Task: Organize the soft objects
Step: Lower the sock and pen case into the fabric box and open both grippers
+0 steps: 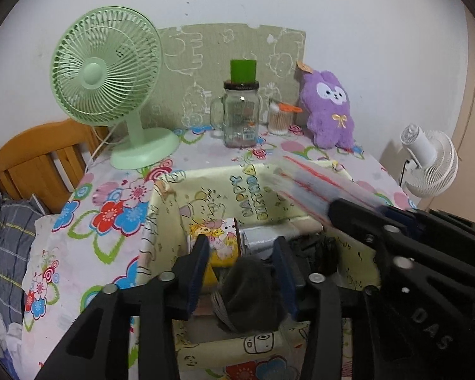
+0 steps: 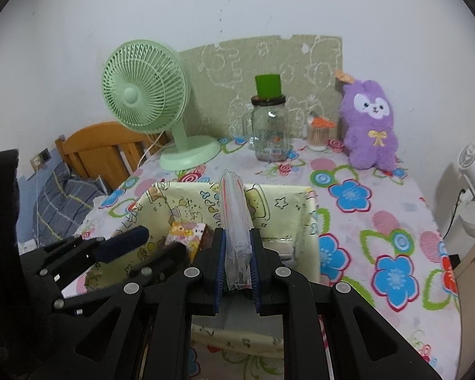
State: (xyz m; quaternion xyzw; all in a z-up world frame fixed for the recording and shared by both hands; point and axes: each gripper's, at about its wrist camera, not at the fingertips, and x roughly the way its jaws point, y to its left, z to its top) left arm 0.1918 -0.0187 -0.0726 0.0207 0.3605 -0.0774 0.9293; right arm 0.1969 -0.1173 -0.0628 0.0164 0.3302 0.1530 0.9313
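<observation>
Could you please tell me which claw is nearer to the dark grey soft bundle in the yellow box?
Left. The left claw straddles the dark grey bundle in the yellow box; the right claw, off to its right, grips a clear plastic packet.

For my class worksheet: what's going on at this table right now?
A person is sorting soft things into a yellow cartoon-print box with two hand-held tongs. The right tongs are shut on a clear plastic packet above the box. The left tongs stand open around a dark grey soft item inside it. A purple plush toy sits by the wall.
</observation>
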